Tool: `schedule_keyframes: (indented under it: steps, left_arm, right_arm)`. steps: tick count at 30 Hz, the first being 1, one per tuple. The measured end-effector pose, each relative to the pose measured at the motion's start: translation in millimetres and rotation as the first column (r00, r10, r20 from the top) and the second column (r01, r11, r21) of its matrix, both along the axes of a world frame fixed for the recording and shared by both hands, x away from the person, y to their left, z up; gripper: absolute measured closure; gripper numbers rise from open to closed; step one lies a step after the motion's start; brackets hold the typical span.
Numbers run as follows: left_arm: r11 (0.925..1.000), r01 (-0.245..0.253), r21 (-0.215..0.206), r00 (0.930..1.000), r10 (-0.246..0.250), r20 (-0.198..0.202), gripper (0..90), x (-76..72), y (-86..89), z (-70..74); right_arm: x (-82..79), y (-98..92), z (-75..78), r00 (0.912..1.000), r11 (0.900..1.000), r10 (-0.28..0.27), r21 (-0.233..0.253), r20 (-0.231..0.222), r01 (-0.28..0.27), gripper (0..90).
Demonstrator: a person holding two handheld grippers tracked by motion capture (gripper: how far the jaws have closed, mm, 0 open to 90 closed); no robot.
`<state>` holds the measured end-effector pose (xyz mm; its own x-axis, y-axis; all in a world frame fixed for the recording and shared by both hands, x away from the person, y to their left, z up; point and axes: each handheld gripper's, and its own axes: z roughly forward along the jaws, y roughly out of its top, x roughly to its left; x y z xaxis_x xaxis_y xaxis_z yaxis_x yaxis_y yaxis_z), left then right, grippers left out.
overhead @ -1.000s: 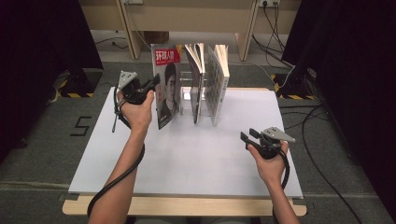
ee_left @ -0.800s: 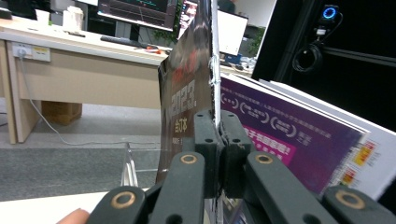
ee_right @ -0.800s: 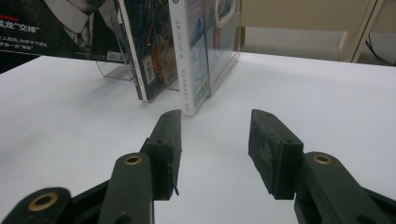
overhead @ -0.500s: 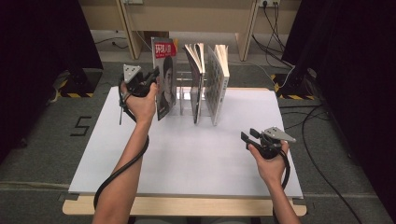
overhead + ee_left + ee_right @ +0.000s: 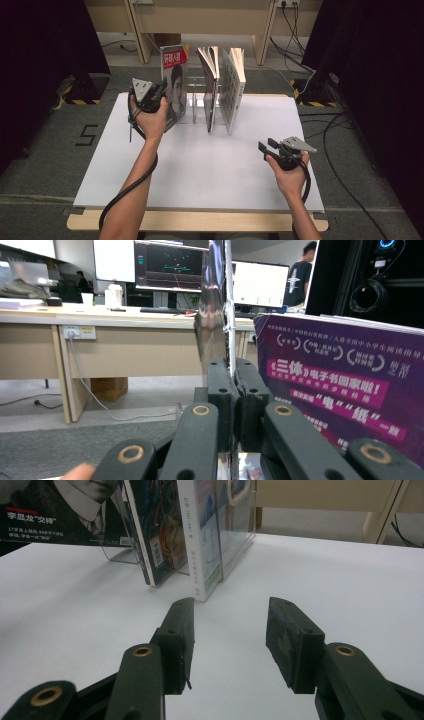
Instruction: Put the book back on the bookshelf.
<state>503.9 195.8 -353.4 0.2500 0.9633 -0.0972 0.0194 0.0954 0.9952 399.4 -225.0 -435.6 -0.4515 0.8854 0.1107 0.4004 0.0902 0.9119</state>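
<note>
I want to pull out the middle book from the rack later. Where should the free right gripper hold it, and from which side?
Grip the middle book at its near upright edge, coming from the person's side with the right gripper turned jaws-horizontal. It stands upright, edge toward the person, with gaps on both sides.

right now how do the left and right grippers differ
The left gripper has its fingers shut on the edge of the magazine at the left of the rack; the right gripper has its fingers open and holds nothing. The left is raised at the magazine, while the right sits low over the white table, apart from the books. Both are black, hand-held, with a grey plate on top.
</note>
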Motion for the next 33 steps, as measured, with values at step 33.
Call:
schedule_keyframes:
  steps: [33]
  left_arm:
    - [0.9935, 0.111, 0.026, 0.9901, -0.108, -0.089, 83.6, -54.8, 16.4, -55.8]
  right_arm:
    - [0.0, 2.1, 0.9, 1.0000, 1.000, 0.003, -0.007, -0.003, -0.003, 54.9]
